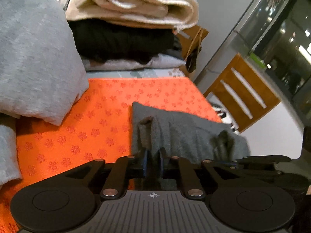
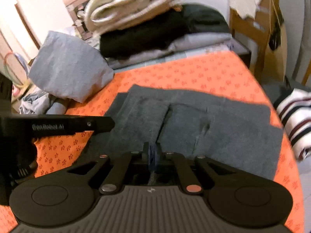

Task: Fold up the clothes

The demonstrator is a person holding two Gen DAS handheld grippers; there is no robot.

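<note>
Right wrist: orange flower-print cloth [image 2: 194, 75]

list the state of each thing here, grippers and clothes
left gripper: shut on the dark grey garment
right gripper: shut on the dark grey garment
dark grey garment: partly folded, lying on the orange cloth
light grey garment: folded, at the cloth's edge
clothes stack: folded, piled behind

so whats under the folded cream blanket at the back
A folded black garment lies directly beneath the cream blanket, with a light grey garment below that. Whatever lies further under is hidden.
</note>
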